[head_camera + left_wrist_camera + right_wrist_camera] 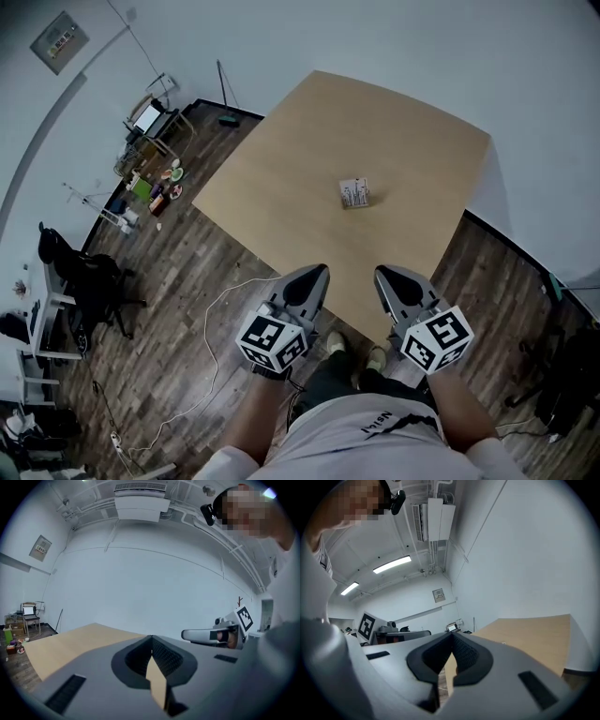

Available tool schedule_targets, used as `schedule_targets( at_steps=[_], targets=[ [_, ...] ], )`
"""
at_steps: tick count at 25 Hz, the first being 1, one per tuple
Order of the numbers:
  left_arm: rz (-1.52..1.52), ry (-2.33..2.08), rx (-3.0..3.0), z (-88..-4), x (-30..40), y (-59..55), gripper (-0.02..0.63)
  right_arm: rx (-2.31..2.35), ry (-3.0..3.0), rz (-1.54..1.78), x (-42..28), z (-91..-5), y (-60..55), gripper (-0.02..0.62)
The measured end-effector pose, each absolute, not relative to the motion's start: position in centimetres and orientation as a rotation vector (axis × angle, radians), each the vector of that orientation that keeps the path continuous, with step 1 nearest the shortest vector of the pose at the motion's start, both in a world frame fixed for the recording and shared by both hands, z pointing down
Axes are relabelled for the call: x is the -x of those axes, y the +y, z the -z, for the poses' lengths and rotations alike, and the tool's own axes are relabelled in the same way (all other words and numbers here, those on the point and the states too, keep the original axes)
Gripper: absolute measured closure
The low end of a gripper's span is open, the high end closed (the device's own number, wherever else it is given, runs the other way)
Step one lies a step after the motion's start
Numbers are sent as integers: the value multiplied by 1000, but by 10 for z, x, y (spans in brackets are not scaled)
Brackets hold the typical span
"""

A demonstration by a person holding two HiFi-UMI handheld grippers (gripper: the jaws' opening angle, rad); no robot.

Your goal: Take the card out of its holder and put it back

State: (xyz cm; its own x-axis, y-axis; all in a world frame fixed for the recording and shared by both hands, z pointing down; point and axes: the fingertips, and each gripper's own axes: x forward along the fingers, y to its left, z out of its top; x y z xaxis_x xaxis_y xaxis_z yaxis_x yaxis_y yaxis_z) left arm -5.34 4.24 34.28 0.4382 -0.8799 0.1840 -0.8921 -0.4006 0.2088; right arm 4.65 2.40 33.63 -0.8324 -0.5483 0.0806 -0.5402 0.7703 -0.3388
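A small whitish card holder [354,193] with printed cards stands alone near the middle of the light wooden table [281,187]. It is only in the head view. My left gripper [315,277] and right gripper [384,277] hover side by side over the table's near corner, well short of the holder. Both point toward it. Each pair of jaws meets at the tips with nothing between them, as the left gripper view [151,638] and the right gripper view [452,635] also show. The right gripper [211,634] appears level beside the left one.
The table's near corner [380,333] lies just under the grippers, with the person's legs and shoes [336,345] below it. A white cable [217,319] runs across the wood floor. A black chair [89,277] and a cluttered desk [150,122] stand at left.
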Motion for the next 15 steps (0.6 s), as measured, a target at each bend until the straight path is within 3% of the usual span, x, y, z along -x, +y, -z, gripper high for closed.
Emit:
schedule_targets(
  at_steps=[15],
  targets=[
    [-170,-1322,-2489,-420,96,-105,594,1059,2920,560,13,-385,-105,583]
  ],
)
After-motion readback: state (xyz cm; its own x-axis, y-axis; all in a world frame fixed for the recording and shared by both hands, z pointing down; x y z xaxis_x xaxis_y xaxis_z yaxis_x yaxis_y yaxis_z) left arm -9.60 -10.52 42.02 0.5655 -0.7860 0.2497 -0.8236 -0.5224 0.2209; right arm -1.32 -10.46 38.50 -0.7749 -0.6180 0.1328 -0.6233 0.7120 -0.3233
